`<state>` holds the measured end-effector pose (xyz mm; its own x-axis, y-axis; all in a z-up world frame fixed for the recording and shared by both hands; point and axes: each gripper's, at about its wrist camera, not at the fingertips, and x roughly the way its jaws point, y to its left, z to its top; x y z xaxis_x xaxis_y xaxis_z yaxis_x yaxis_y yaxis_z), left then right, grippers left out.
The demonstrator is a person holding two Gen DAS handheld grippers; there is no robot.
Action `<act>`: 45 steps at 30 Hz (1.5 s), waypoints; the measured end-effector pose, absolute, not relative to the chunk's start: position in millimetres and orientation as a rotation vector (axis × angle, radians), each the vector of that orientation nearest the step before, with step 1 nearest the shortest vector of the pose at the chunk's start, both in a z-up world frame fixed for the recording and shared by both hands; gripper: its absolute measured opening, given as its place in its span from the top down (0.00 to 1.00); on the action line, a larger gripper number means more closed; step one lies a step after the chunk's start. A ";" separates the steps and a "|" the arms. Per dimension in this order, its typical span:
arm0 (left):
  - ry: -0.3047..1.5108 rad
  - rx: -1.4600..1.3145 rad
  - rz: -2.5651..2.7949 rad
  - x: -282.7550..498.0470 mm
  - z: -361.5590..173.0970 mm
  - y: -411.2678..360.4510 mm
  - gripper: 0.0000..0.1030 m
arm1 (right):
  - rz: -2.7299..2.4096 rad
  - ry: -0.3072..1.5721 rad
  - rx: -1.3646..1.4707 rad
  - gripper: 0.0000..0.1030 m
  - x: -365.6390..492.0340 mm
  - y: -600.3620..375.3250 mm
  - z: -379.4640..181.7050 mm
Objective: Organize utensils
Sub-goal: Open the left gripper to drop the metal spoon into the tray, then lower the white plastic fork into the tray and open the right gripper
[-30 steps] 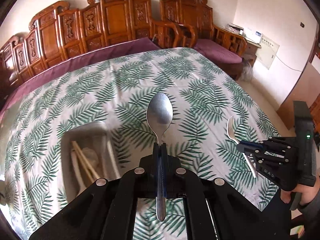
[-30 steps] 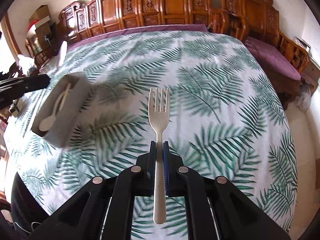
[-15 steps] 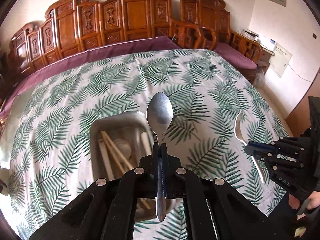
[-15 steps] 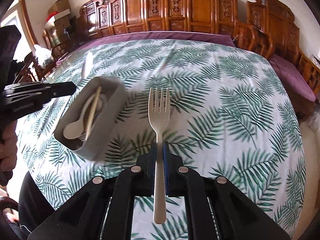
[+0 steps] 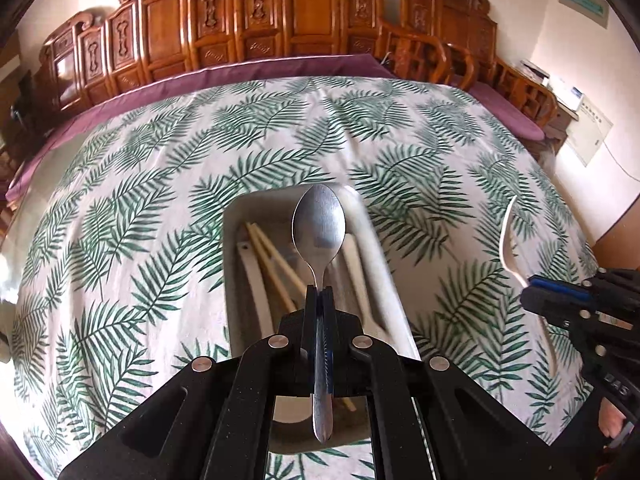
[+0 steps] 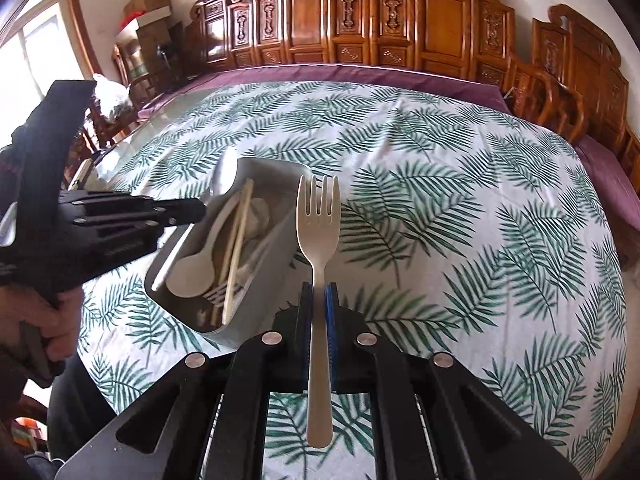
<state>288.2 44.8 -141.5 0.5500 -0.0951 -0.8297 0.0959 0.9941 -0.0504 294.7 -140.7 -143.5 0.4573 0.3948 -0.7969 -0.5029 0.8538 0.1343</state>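
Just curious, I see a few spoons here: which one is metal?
The metal spoon, shiny and grey, clamped in the left gripper above the tray. The spoon in the tray is cream-coloured.

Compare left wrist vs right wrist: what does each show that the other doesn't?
Left wrist only: the white wall panel at far right and the right tongs pinching a cream plastic fork.

Right wrist only: a window, stacked cardboard boxes and a hand on the left tongs.

Both: grey rectangular utensil tray holding wooden chopsticks, fern-print tablecloth, carved wooden chairs, shiny metal spoon.
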 end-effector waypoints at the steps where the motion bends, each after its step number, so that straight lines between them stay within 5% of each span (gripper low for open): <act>1: 0.986 -0.006 -0.109 289.2 -143.6 47.9 0.98 | 0.559 0.946 -0.128 0.92 294.2 -137.7 -142.9; 45: 0.872 -0.085 0.031 223.7 -124.7 137.5 0.97 | 0.655 0.999 -0.176 0.92 331.5 -10.0 -164.4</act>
<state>223.7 137.5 -124.7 0.6429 -0.0077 -0.7659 -0.0618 0.9962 -0.0618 331.5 -10.0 -164.4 0.3692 0.4294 -0.8242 -0.5849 0.7965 0.1530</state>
